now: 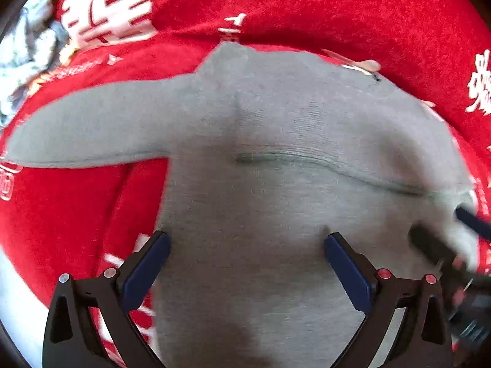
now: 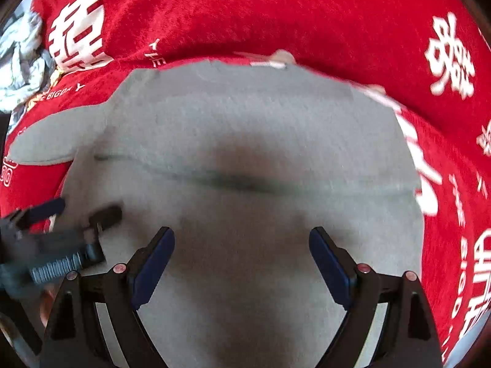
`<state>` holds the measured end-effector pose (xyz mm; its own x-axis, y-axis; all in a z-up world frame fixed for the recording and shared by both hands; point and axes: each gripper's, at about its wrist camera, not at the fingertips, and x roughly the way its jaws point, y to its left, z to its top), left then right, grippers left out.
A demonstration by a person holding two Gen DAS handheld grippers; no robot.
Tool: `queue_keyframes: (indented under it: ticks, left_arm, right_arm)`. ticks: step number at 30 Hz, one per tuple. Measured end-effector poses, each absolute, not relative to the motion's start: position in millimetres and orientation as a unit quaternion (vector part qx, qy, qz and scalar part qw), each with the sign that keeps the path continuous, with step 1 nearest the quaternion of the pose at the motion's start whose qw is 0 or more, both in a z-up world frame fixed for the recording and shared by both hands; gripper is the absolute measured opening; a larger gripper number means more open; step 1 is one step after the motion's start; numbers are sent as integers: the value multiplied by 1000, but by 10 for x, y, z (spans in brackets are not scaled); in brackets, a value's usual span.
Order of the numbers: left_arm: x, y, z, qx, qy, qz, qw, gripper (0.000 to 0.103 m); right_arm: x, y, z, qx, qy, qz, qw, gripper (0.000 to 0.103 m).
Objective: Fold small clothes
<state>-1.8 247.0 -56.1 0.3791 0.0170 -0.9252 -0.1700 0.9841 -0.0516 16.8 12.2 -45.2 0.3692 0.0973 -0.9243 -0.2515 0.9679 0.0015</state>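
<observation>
A small grey knit top [image 1: 276,122] lies flat on a red cloth, one sleeve [image 1: 76,135] stretched out to the left. A fold edge runs across its middle. My left gripper [image 1: 247,240] hovers open over the lower part of the top, with only fabric below its blue pads. In the right wrist view the same grey top [image 2: 245,122] fills the centre, and my right gripper [image 2: 242,236] stands wide open above it, holding nothing. Each gripper shows blurred in the other's view: the right gripper [image 1: 442,230] at the right edge, the left gripper [image 2: 83,211] at the left edge.
The red cloth [image 1: 337,15] with white printed characters covers the surface all around the top [image 2: 307,15]. A crumpled pale patterned fabric [image 1: 24,61] lies at the far upper left. A white surface [image 1: 15,306] shows at the lower left.
</observation>
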Motion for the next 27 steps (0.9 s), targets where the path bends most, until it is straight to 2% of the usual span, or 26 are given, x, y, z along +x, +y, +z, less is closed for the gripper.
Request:
queue_keyframes:
  ticks: [5,8,11,18,21,27]
  left_arm:
    - [-6,2914,-519,-115,541,76,829,102]
    - [44,3340,-536,-143,536,114,824,102]
    - [80,3977,-606,-195,534,171,805,102]
    - [130,5439,-694,-289,506,318,748,102]
    - [233,5896,-752,-291,506,371,723,102]
    - [577,6197,-807,-282,510,390,713,102]
  right_arm:
    - [565,233,-455,-78,550,107,825,91]
    - [823,323,-678,-75,584,121,799,91]
    - [927,417,-806,-90,572,109,808,101]
    - [924,361,-834,-76,562,115,815,102]
    - [927,357,-837,-77,563,113,815,102]
    - [948,396,-849,-78,563,107,816,102]
